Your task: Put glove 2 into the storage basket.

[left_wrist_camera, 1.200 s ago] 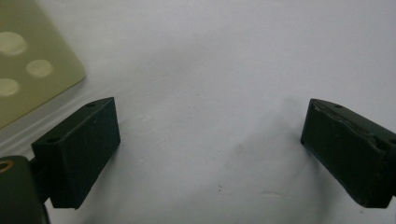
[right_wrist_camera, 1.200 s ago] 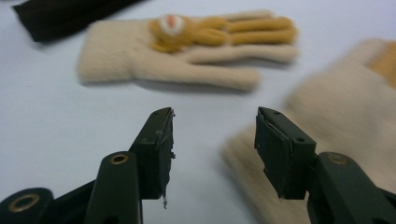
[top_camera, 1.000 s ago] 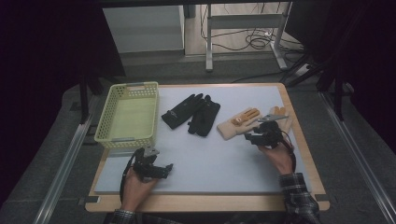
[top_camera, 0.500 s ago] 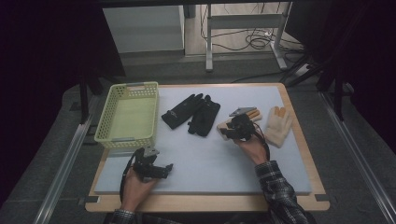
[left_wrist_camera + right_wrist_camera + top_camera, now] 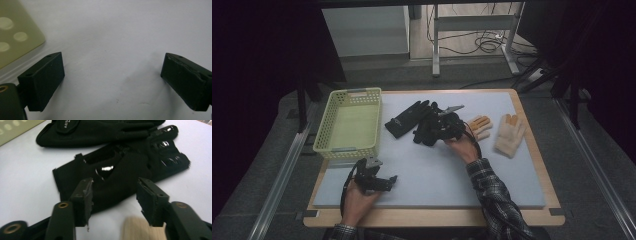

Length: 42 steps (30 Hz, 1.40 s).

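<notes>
- The left gripper [image 5: 388, 181] rests on the mat in front of the basket [image 5: 346, 146], jaws wide apart and holding nothing.
- Right of the basket, the right gripper [image 5: 113, 200] hovers over the cuff edge of the nearer black glove [image 5: 125, 170], jaws part open around it and gripping nothing.
- Likely step: picking up that glove. Next it must lower and pinch the cuff.
- The second black glove [image 5: 404, 117] lies just behind, nearer the basket; two tan gloves [image 5: 509, 132] lie farther right.
</notes>
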Tool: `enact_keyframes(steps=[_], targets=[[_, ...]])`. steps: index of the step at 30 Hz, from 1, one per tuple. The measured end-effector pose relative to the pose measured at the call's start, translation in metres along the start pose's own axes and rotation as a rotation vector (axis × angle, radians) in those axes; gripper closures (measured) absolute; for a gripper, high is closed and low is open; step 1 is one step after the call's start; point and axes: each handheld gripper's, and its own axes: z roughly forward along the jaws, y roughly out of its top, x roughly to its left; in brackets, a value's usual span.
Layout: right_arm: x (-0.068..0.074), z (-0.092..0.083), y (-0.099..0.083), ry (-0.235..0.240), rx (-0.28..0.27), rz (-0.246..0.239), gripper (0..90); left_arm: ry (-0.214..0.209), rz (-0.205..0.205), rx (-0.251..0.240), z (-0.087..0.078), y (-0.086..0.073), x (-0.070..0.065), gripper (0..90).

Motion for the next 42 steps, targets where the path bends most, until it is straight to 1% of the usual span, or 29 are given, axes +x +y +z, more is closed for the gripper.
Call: enact_keyframes(steps=[1,2,4,6,7,8,10,11,12,13,14,15,16,18,19,21,23,25,26,30,34,35,38,42], targets=[[0.0,0.0,0.0,0.0,0.0,0.0,42.3,0.0,0.0,0.0,0.0,0.0,0.0,5.6],[0.0,0.009,0.005,-0.012,0.006,0.007,38.9,-0.001,-0.002,-0.002,0.0,0.0,0.0,5.6],[-0.002,0.017,0.009,-0.021,0.016,0.013,34.5,0.0,-0.001,-0.001,0.0,0.0,0.0,5.6],[-0.004,0.026,0.013,-0.045,0.026,0.007,29.8,0.0,-0.002,-0.001,0.0,0.0,0.0,5.6],[-0.004,0.026,0.013,-0.045,0.026,0.007,29.8,0.0,-0.002,-0.001,0.0,0.0,0.0,5.6],[-0.005,0.03,0.014,-0.06,0.038,0.004,28.2,-0.001,-0.004,-0.003,0.0,0.0,0.0,5.6],[-0.007,0.04,0.016,-0.106,0.072,-0.018,26.2,-0.001,-0.003,-0.002,0.0,0.0,0.0,5.6],[-0.008,0.044,0.016,-0.111,0.086,-0.017,26.0,0.0,-0.003,-0.002,0.0,0.0,0.0,5.6],[-0.01,0.046,0.016,-0.086,0.087,0.011,33.0,-0.001,-0.006,-0.002,0.0,0.0,0.0,5.6],[-0.01,0.046,0.016,-0.072,0.089,0.035,38.4,-0.002,-0.007,-0.002,0.0,0.0,0.0,5.5],[-0.01,0.045,0.015,-0.081,0.091,0.034,48.5,-0.002,-0.006,-0.002,0.0,0.0,0.0,5.5],[-0.01,0.043,0.014,-0.082,0.087,0.033,63.8,-0.002,-0.006,-0.002,0.0,0.0,0.0,5.5],[-0.01,0.042,0.013,-0.1,0.082,0.026,71.0,-0.002,-0.006,-0.002,0.0,0.0,0.0,5.5],[-0.01,0.041,0.012,-0.104,0.079,0.032,77.6,0.0,-0.003,-0.002,0.0,0.0,0.0,5.5],[-0.009,0.04,0.012,-0.113,0.083,0.027,79.1,-0.001,-0.003,-0.001,0.0,0.0,0.0,5.5],[-0.008,0.038,0.014,-0.113,0.091,0.011,80.3,-0.002,-0.006,-0.001,0.0,0.0,0.0,5.6],[-0.008,0.034,0.014,-0.101,0.082,0.019,80.4,-0.002,-0.008,-0.002,0.0,0.0,0.0,5.6],[-0.008,0.026,0.015,-0.061,0.062,0.054,80.5,-0.001,-0.006,0.0,0.0,0.0,0.0,5.5],[-0.007,0.021,0.015,-0.049,0.054,0.061,80.4,-0.001,-0.006,0.0,0.0,0.0,0.0,5.5],[0.003,0.0,0.016,-0.014,0.026,0.041,80.4,-0.001,-0.006,0.0,0.0,0.0,0.0,5.5],[0.018,-0.025,0.013,0.036,0.005,0.043,80.4,-0.001,-0.005,0.0,0.0,0.0,0.0,5.5],[0.022,-0.031,0.011,0.047,-0.007,0.038,80.4,0.0,-0.007,-0.002,0.0,0.0,0.0,5.5],[0.033,-0.049,0.002,0.085,-0.017,0.049,80.3,-0.001,-0.006,-0.001,0.0,0.0,0.0,5.5],[0.048,-0.071,-0.016,0.121,-0.034,0.064,80.2,0.0,-0.004,0.001,0.0,0.0,0.0,5.5]])
